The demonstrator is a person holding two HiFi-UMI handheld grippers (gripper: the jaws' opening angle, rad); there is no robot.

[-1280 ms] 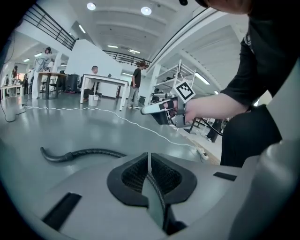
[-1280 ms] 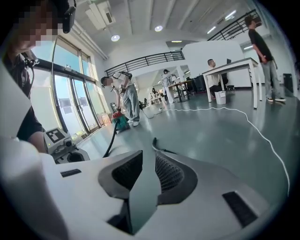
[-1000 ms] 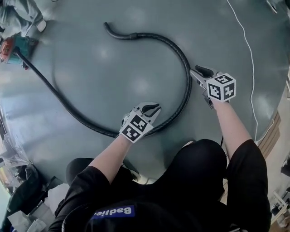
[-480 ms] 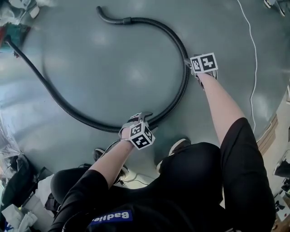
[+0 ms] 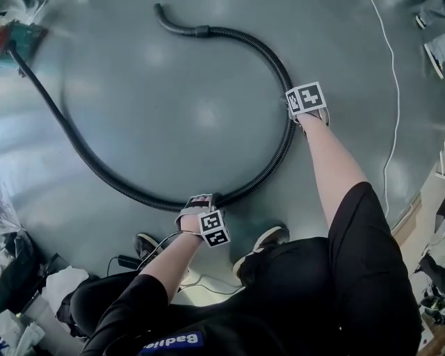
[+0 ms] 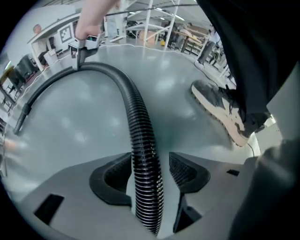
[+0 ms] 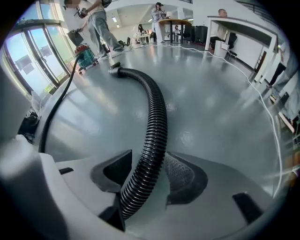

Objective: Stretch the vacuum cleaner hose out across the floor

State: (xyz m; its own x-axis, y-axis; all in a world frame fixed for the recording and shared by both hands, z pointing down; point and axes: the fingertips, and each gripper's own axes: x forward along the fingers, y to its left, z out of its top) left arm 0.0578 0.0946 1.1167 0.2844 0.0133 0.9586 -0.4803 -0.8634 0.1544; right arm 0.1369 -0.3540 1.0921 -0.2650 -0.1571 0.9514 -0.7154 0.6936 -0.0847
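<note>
the person bends over the grey floor (image 5: 181,111), one shoe (image 5: 268,240) just beside the left tongs (image 6: 149,171). these point steeply down and straddle the black ribbed hose (image 6: 140,136) at the near bottom of its curve. their jaws have just been opening and stand released, with the hose between them and a gap at the right pad. farther along the bend, the right tongs (image 7: 149,176) straddle the same hose, jaws likewise just opened and not clamping. the hose lies on the floor in a wide u. its curved nozzle (image 5: 170,21) lies beyond the right tongs, and its other end runs to the vacuum (image 5: 21,35) far left. a white cable (image 5: 393,104) trails at right.
</note>
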